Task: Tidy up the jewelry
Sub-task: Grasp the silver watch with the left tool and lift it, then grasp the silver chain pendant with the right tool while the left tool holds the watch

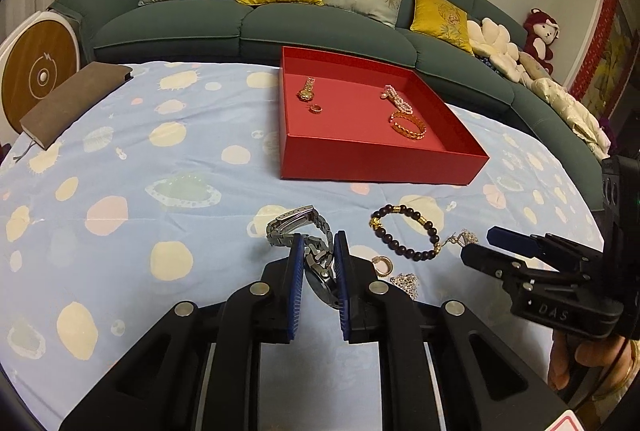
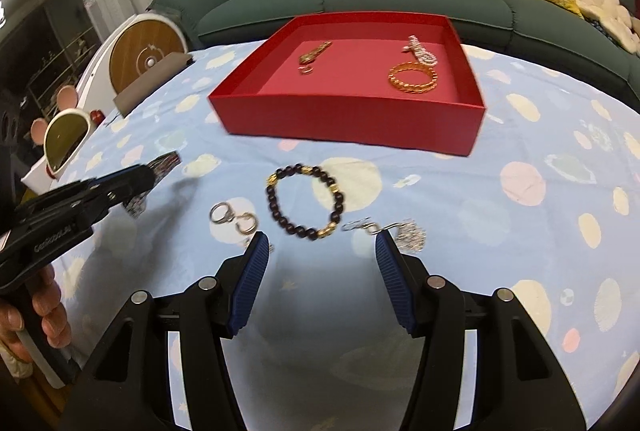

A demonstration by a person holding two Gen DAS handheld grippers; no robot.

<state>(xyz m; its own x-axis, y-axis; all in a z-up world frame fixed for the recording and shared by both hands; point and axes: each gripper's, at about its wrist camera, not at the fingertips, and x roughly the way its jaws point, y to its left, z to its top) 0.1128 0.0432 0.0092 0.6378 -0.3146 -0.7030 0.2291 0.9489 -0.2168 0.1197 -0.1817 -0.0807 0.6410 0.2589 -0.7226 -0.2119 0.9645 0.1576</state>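
Left gripper (image 1: 318, 245) clamps a silver watch (image 1: 304, 235) above the patterned tablecloth (image 1: 140, 171); right gripper (image 2: 322, 245) hangs with its jaws spread wide, holding nothing.

The watch's metal band loops out ahead of the blue pads (image 1: 295, 271), its dial wedged between them. A dark beaded bracelet (image 2: 306, 201) lies on the cloth just ahead of the right gripper, with two rings (image 2: 234, 219) to its left and a silver charm piece (image 2: 408, 233) to its right. Beyond, the red box (image 2: 348, 119) holds a gold bangle (image 2: 412, 77), a pearl strand (image 2: 420, 49), a gold watch (image 2: 314, 53) and a small ring (image 2: 306, 70). A teal sofa (image 1: 248, 23) with cushions stands behind.
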